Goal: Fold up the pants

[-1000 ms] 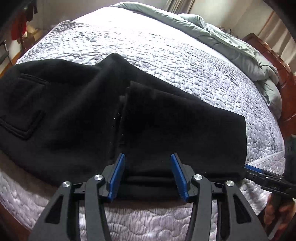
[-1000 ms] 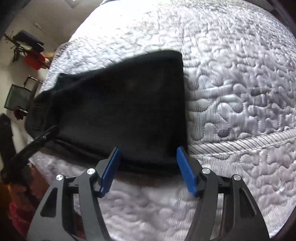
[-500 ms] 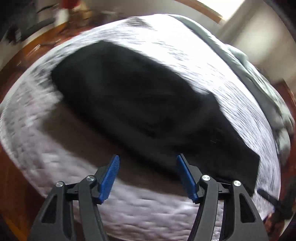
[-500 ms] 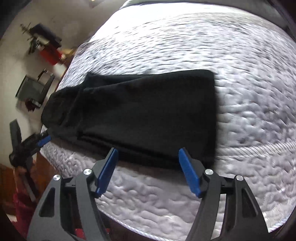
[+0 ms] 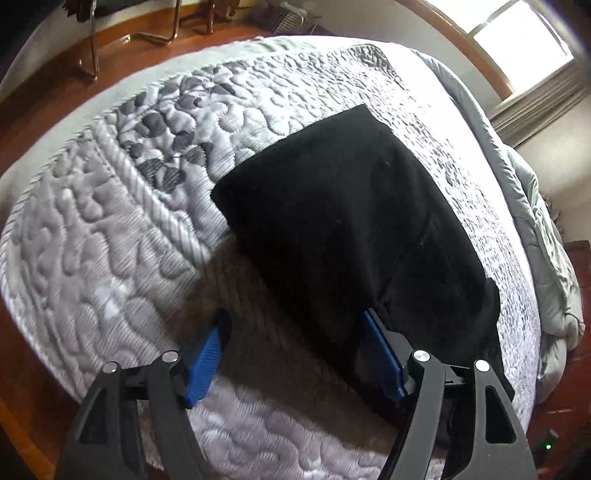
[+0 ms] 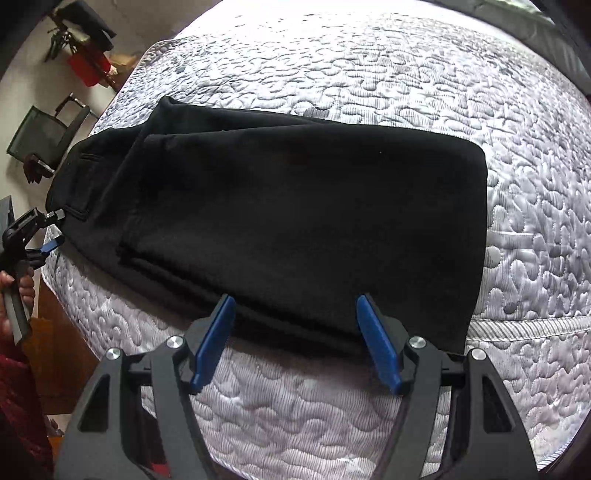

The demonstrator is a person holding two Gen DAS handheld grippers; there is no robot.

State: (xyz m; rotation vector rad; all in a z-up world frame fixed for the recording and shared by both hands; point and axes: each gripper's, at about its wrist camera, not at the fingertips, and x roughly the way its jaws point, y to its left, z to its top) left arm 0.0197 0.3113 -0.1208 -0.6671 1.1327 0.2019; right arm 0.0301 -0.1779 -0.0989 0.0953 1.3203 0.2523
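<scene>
Black pants (image 5: 351, 221) lie folded lengthwise on a grey quilted mattress (image 5: 110, 240). My left gripper (image 5: 295, 350) hovers at their near end by the bed's corner. Its jaws are opening, and its right fingertip sits under the cloth's edge while the left one is over bare mattress. Nothing is pinched. In the right wrist view the pants (image 6: 295, 221) stretch from the pocket end at left to a straight edge at right. My right gripper (image 6: 295, 332) stands open over their near edge, pads apart. The left gripper (image 6: 55, 229) shows at far left, held by a hand.
A grey duvet (image 5: 546, 229) is bunched along the far side of the bed. Wooden floor and chair legs (image 5: 147, 33) lie beyond the corner. A mesh chair (image 6: 40, 136) and a red object (image 6: 88, 68) stand off the bed's left. The mattress edge (image 6: 535, 325) runs close.
My left gripper slid from the middle of the pants to their end near the bed's corner, rolled, and widened its jaws. The right gripper drew back a little, so more of the pants shows.
</scene>
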